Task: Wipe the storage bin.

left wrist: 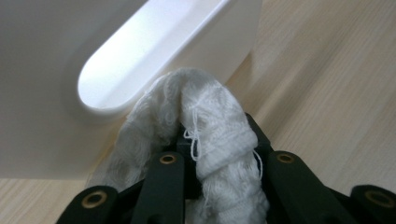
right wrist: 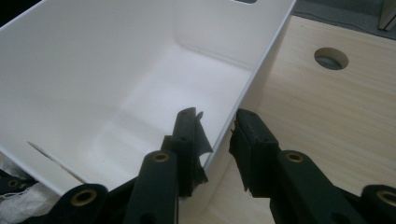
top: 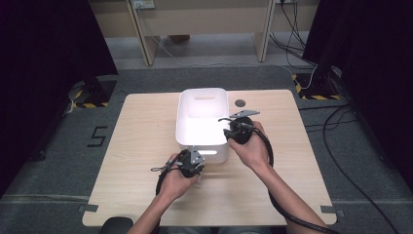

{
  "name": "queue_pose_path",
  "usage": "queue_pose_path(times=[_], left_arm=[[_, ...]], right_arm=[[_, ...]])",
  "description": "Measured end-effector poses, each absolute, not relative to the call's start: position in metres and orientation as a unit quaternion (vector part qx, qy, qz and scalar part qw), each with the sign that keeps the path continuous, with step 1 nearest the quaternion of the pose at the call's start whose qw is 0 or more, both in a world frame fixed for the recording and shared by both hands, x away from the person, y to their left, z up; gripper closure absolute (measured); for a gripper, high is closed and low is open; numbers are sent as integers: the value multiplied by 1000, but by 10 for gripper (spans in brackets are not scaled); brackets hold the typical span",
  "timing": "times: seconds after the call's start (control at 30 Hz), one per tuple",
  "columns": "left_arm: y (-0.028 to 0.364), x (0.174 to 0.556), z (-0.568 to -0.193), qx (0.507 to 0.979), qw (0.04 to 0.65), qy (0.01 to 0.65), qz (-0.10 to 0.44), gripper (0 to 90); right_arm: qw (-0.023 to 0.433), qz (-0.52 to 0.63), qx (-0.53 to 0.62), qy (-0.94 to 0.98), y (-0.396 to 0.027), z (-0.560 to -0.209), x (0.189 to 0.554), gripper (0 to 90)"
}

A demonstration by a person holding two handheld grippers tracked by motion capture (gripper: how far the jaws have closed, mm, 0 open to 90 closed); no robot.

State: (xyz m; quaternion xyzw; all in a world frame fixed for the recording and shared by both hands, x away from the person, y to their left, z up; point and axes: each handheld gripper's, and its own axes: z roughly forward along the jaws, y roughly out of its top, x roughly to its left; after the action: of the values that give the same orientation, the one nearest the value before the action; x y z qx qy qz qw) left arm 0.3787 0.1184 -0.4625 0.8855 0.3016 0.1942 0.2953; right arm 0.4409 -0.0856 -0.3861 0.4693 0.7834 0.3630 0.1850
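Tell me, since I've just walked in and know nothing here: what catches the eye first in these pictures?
A white bin sits mid-table on the pale wooden table. The left gripper is shut on a bunched white cloth just outside the bin's near wall, by its handle slot. The right gripper straddles the bin's right rim, one jaw inside, one outside; whether the pads press it I cannot tell.
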Motion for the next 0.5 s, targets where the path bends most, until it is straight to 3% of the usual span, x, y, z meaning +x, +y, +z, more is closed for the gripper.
queue_pose_path(times=[0.5], left_arm=[[114,374,-443,875,321,302,200,746]], right_arm=[[186,363,469,783,-86,-386,441,708]])
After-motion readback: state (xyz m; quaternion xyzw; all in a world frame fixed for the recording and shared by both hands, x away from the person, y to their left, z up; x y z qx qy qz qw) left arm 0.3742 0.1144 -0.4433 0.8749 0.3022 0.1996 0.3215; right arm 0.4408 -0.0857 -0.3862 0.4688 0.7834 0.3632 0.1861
